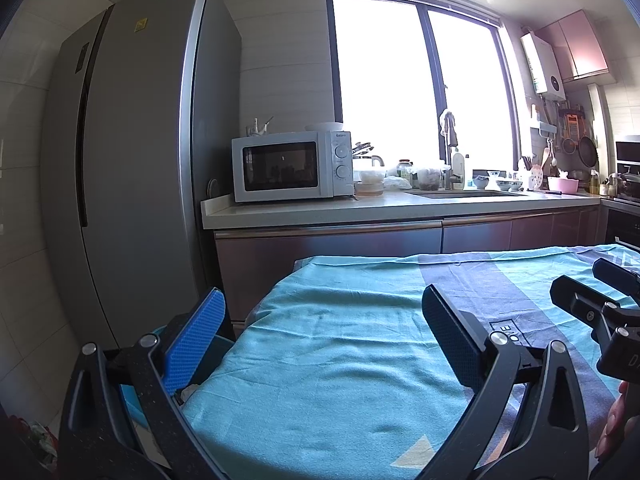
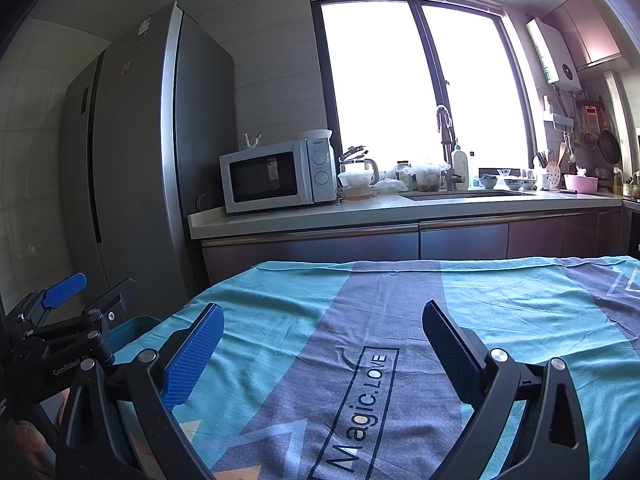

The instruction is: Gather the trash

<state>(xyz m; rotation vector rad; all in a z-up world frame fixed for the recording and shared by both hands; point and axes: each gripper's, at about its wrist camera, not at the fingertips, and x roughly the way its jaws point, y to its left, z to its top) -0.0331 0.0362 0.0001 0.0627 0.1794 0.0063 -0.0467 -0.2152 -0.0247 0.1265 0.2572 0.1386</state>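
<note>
My left gripper (image 1: 324, 336) is open and empty, held above the left end of a table covered by a teal and grey cloth (image 1: 340, 360). My right gripper (image 2: 324, 344) is open and empty above the cloth (image 2: 500, 304) near its "Magic.LOVE" print. A blue bin (image 1: 132, 396) stands below the table's left edge, partly hidden behind my left finger; something white shows inside it. The bin's rim also shows in the right wrist view (image 2: 132, 330). No loose trash shows on the cloth. Each gripper shows at the edge of the other's view.
A tall grey fridge (image 1: 140, 160) stands at the left. A counter (image 1: 360, 208) runs behind the table, with a white microwave (image 1: 292, 166), a sink (image 1: 468, 194), bowls and bottles. Utensils hang on the right wall (image 1: 576, 132).
</note>
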